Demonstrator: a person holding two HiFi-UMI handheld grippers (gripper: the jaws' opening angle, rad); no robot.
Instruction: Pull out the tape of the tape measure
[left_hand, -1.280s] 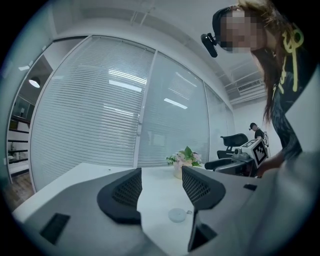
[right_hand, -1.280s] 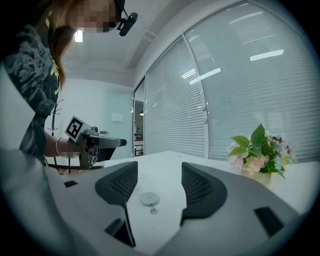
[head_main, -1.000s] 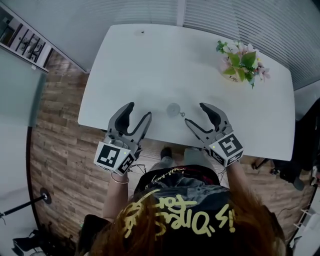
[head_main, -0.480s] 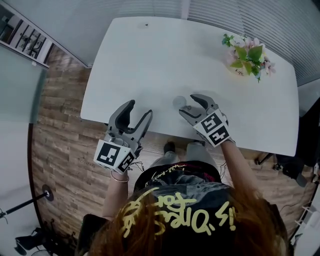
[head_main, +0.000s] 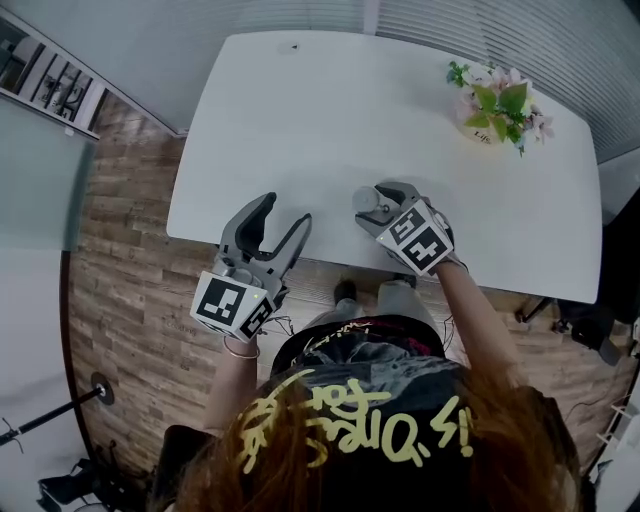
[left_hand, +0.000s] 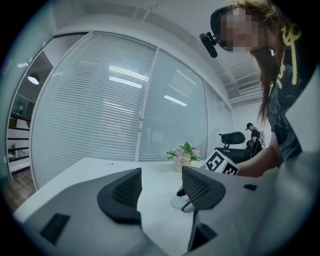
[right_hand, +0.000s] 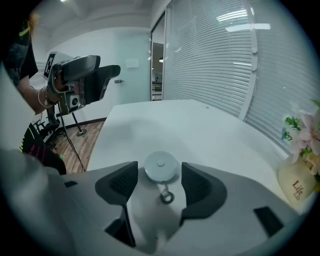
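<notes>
Head view, looking steeply down: a white bench (head_main: 300, 120) with a flower pot (head_main: 495, 105) at its far right corner. The tape measure (head_main: 366, 200), a small round pale case, lies near the bench's near edge. Your right tool (head_main: 385, 198) is pitched down over it, with the marker cube (head_main: 420, 238) facing up and your forearm reaching in from the lower right. Your left tool (head_main: 284, 210) is held roughly level at the bench's near edge, well to the left of the case, with its jaws spread wide.

Left gripper view: the two dark ribbed pads stand wide apart with nothing between them. The case shows just beyond the right-hand jaw, flat on the bench.

Right gripper view: the jaws are apart, and the round case sits between their tips. Narrow gaps show on both sides, so the pads do not seem to press it yet. A small pull ring (right_hand: 166, 198) on a short link trails from the case towards you.

The case looks light, hard and smooth, so it will likely skid on the bench unless it is pinned. Grip it across its rim with your right tool. The ring is small and stiff, and is best pinched by your left tool.
</notes>
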